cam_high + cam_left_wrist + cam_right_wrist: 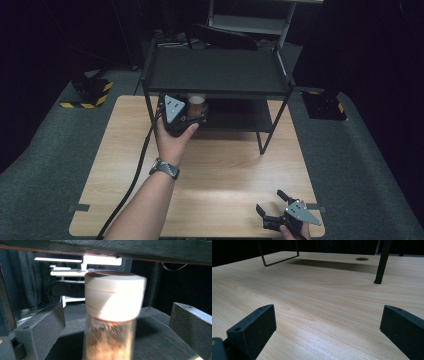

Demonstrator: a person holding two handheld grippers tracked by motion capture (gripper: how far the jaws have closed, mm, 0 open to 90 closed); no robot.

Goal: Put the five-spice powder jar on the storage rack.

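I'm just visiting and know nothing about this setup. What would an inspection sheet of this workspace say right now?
Surface: light wooden table, bare in front.
Job's things: clear jar with a white lid, brownish contents, standing on the lower shelf of the black two-tier metal rack.
Clutter: nothing seen.
Grippers: left gripper open, jaws either side of the jar with gaps showing; right gripper open, nothing between its jaws, low at the table's near right edge.
Cables: black cable trailing from the left gripper over the near edge.
Surroundings: dark room, grey floor, yellow-and-black striped blocks.
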